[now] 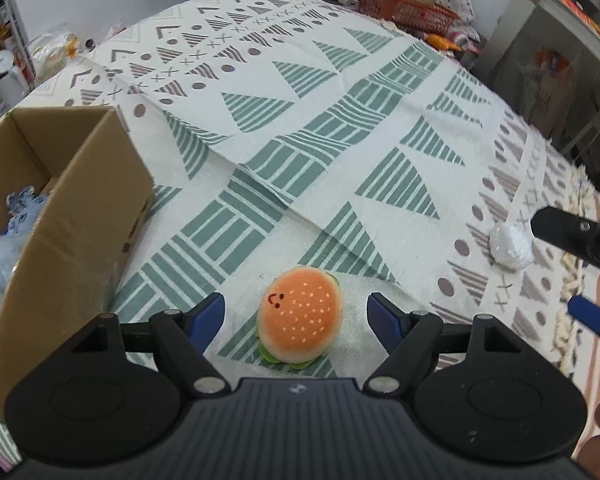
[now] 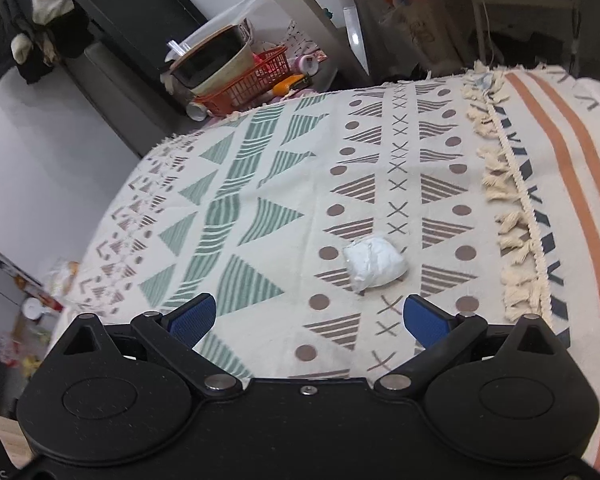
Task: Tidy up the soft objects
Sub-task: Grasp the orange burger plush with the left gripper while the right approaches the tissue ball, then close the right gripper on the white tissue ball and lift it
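- Left wrist view: we are holding the left tongs (image 1: 296, 312) released around a burger toy (image 1: 300, 318), beside a cardboard box (image 1: 72, 232).
- We are hovering the right tongs (image 2: 308, 318) released near a white bundle (image 2: 374, 264).

One plush hamburger toy with an orange bun and a small stitched face (image 1: 300, 316). One crumpled white soft bundle (image 2: 374, 264). One open brown cardboard box (image 1: 60, 216), holding one pale blue fuzzy item (image 1: 4, 240). One patterned cream, green and brown cloth (image 1: 340, 152). One red plastic mesh basket (image 2: 248, 84). Two black grippers with blue pads: left gripper (image 1: 298, 316), right gripper (image 2: 310, 318).
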